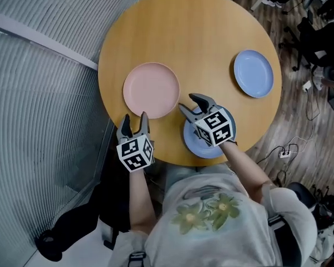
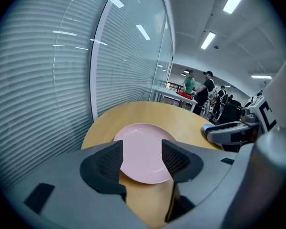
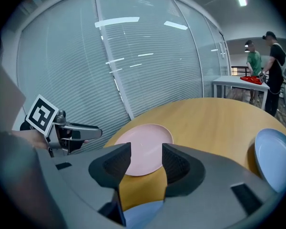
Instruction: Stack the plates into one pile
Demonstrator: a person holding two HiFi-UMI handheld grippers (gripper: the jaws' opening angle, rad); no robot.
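A pink plate [image 1: 151, 89] lies on the left part of the round wooden table [image 1: 189, 32]. A blue plate [image 1: 254, 73] rests at the table's right side. A second blue plate [image 1: 192, 140] sits at the near edge, mostly under my right gripper [image 1: 187, 102]. That gripper is open and empty, hovering above this plate and pointing at the pink plate [image 3: 143, 144]. My left gripper [image 1: 134, 117] is open and empty at the near table edge, just short of the pink plate [image 2: 143, 151], which shows between its jaws.
A curved glass wall with blinds [image 1: 39, 93] runs close along the table's left. Office chairs [image 1: 323, 43] and floor cables [image 1: 289, 149] lie to the right. People [image 2: 200, 87] stand by a white table [image 3: 238, 82] far behind.
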